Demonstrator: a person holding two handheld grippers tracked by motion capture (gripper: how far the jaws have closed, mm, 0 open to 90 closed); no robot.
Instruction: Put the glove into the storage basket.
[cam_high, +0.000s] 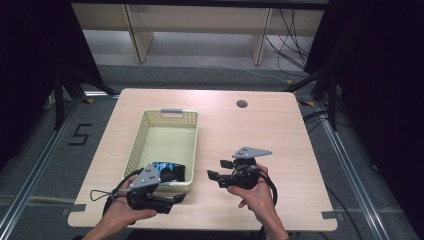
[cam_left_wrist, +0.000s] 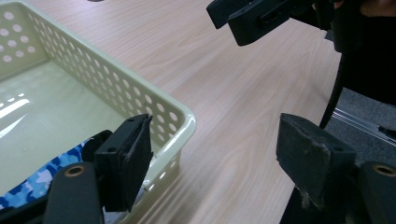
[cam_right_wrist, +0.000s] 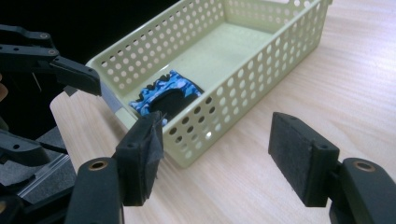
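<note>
I judge the placing done: what looks like a blue camouflage pouch (cam_right_wrist: 167, 92) lies in the perforated basket (cam_right_wrist: 261, 74), and my left tool (cam_high: 172, 201) and right tool (cam_high: 216, 169) both stand open, empty, over the bench (cam_high: 280, 130)

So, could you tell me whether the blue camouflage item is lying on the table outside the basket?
No, the blue camouflage item lies inside the basket, at its near end.

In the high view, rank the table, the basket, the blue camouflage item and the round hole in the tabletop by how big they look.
1. table
2. basket
3. blue camouflage item, partly hidden by the left gripper, so its full extent is unsure
4. round hole
</note>
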